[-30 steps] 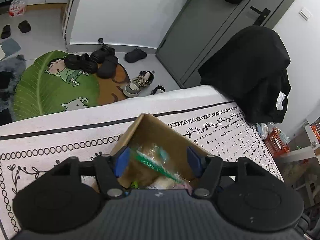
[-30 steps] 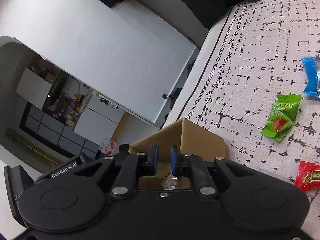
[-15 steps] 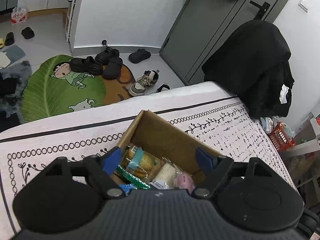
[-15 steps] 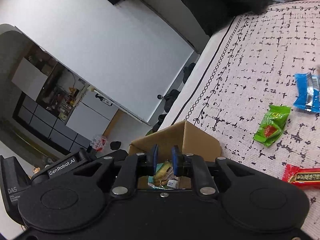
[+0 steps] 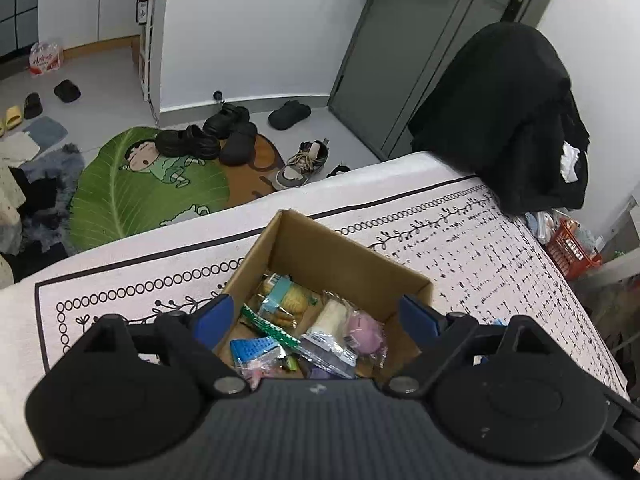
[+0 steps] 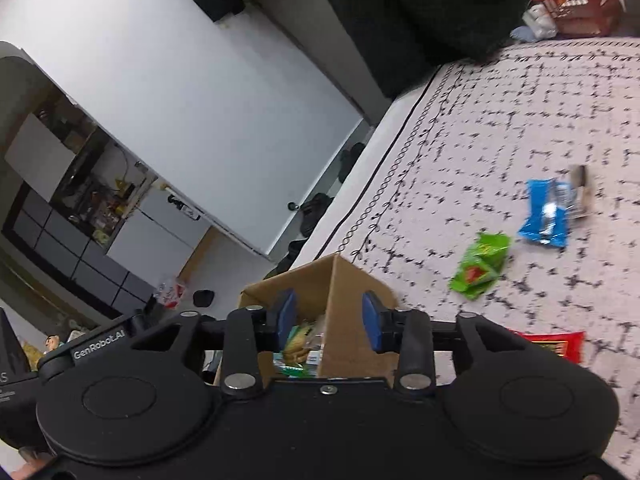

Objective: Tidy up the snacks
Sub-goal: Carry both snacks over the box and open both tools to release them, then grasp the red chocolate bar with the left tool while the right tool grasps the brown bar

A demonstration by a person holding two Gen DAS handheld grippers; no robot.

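An open cardboard box [image 5: 348, 256] holding several wrapped snacks stands on the patterned tablecloth [image 5: 500, 264]. My left gripper [image 5: 316, 318] hovers over the box, open wide, nothing between its blue pads. In the right wrist view the same box [image 6: 344, 280] lies just past my right gripper [image 6: 330, 322], which is open and empty above the box's corner. On the cloth to the right lie a green packet [image 6: 480, 266], a blue packet [image 6: 548, 212] and a red packet [image 6: 554, 346] partly hidden behind the gripper body.
A chair draped in black clothing [image 5: 508, 116] stands at the table's far right corner, a red basket [image 5: 570, 246] beside it on the floor. Shoes [image 5: 224, 136] and a green leaf mat [image 5: 136, 188] lie beyond the table's far edge. A grey door [image 5: 420, 40] is behind.
My left gripper let go of the green-striped snack into the box, opened wider and rose. My right gripper went from nearly shut to open, and pulled back as the packets on the cloth shifted in view.
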